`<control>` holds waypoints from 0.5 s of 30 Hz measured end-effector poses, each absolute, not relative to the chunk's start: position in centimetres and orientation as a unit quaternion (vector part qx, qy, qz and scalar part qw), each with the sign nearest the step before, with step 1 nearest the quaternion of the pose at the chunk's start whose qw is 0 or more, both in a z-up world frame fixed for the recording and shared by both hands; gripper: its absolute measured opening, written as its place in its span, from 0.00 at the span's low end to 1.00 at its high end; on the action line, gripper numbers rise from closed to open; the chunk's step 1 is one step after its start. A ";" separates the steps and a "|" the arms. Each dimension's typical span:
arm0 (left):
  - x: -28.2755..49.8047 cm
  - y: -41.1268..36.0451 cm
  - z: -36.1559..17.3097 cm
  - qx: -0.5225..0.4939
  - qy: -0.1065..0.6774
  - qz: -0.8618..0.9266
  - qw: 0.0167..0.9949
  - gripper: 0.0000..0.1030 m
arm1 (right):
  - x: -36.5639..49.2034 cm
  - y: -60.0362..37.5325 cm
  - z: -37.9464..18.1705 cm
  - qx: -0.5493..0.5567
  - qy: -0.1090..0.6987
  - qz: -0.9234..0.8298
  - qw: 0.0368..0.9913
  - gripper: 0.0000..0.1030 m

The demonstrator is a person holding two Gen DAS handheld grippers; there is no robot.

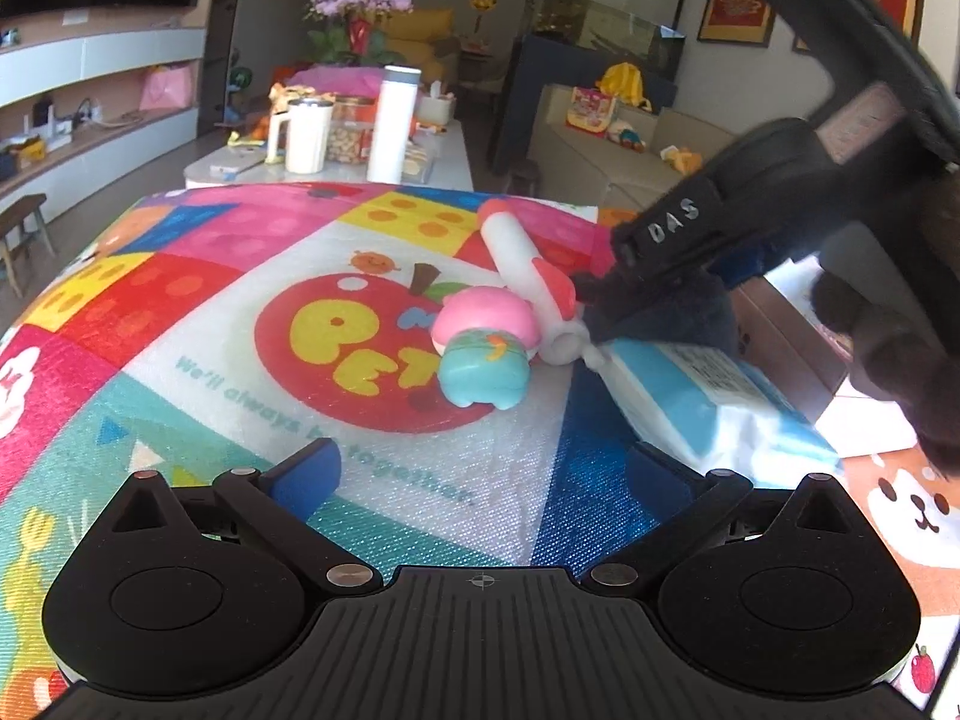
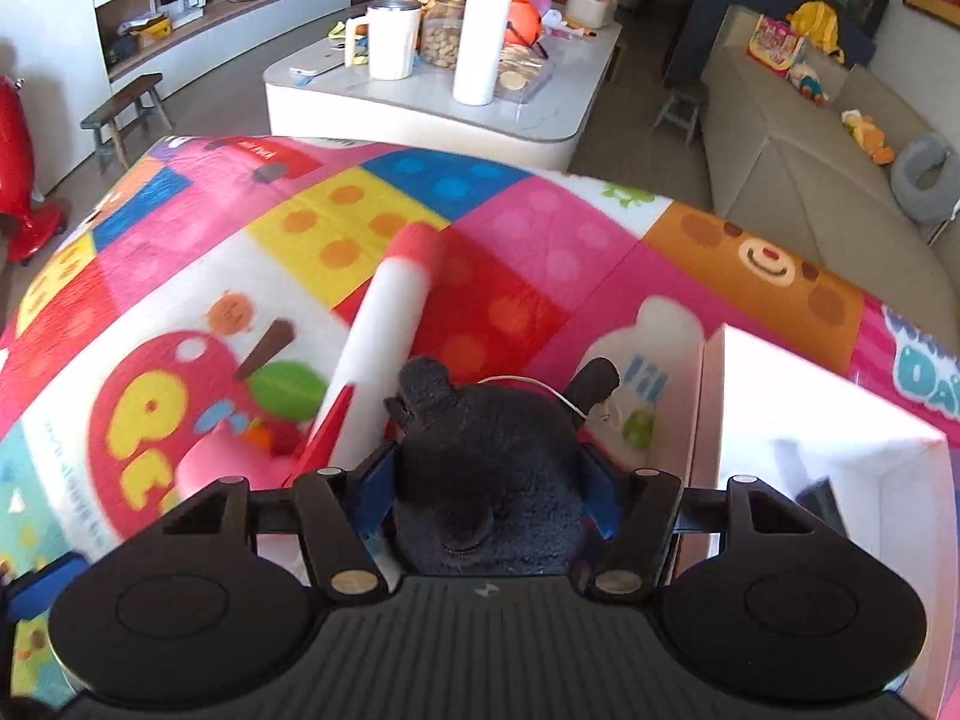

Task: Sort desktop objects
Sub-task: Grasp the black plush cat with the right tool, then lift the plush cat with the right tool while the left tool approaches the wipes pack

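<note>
Two grippers: right gripper clamping black plush, left gripper spread.

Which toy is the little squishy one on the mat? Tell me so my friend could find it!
Find the big red apple with yellow letters printed on the colourful play mat. At the apple's right edge lies a small squishy toy, pink on top and teal below. Unlike the long white marker with red caps right behind it, it is short, round and soft-looking.
</note>
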State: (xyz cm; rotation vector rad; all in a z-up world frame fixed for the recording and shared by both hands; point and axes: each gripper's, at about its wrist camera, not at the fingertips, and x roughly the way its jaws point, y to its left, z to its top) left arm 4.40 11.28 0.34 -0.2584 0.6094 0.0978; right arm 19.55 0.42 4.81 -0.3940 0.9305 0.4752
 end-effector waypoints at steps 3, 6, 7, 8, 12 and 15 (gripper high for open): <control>4.3 11.7 0.4 -0.139 0.297 0.045 0.944 1.00 | 16.2 -1.3 5.3 -0.167 0.449 0.250 0.841 0.61; 4.5 11.8 0.5 -0.138 0.300 0.052 0.942 1.00 | 13.3 -3.5 5.4 -0.141 0.459 0.262 0.837 0.61; 4.5 11.8 0.6 -0.134 0.302 0.056 0.942 1.00 | 12.3 -4.2 5.5 -0.137 0.454 0.261 0.841 0.61; 4.5 11.8 0.7 -0.127 0.305 0.062 0.942 1.00 | 11.3 -5.0 5.8 -0.138 0.442 0.259 0.848 0.61; 3.4 12.6 1.6 -0.108 0.307 0.081 0.942 1.00 | 6.6 -9.5 7.6 -0.148 0.348 0.251 0.891 0.64; 1.8 12.6 3.0 -0.124 0.305 0.052 0.943 1.00 | 5.4 -13.1 7.7 -0.118 0.338 0.230 0.905 0.71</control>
